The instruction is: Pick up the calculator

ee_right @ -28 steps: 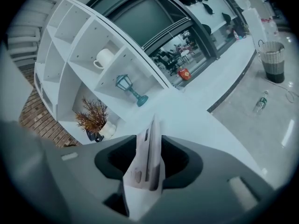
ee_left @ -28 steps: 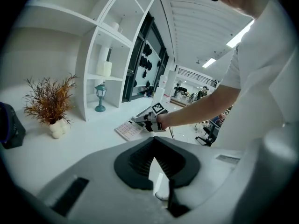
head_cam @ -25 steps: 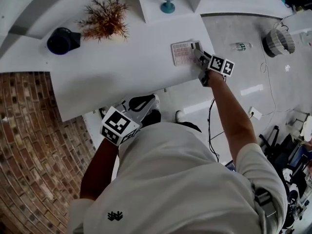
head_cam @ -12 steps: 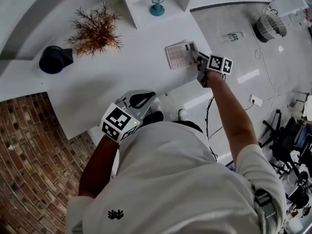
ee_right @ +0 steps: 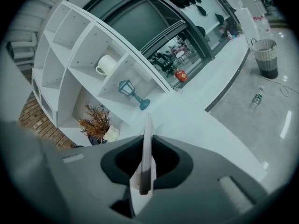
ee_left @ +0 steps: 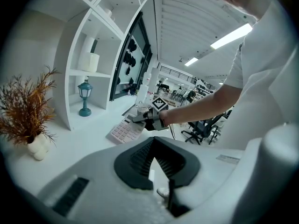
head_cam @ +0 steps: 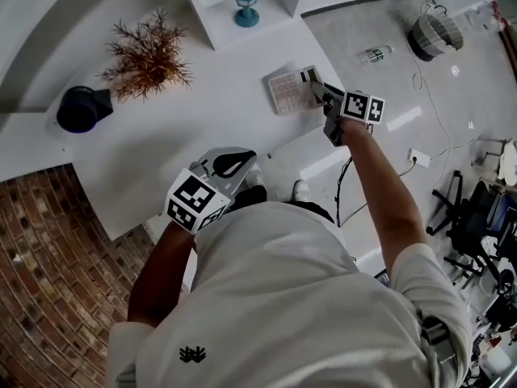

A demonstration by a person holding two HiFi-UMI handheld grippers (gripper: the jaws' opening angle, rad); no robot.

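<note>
Head view, pale calculator [head_cam: 287,93], pinkish keys

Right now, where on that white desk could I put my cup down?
The widest bare patch of desk lies between the plant and the calculator, down to the front edge. The strip in front of the dark object is free too. The right end is crowded: the right tongs are closing with the calculator between them.

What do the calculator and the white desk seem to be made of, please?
The calculator is probably plastic: a matte pale body with rows of moulded keys. The desk is likely painted or laminated board: smooth white with a soft sheen; its core is hidden.
</note>
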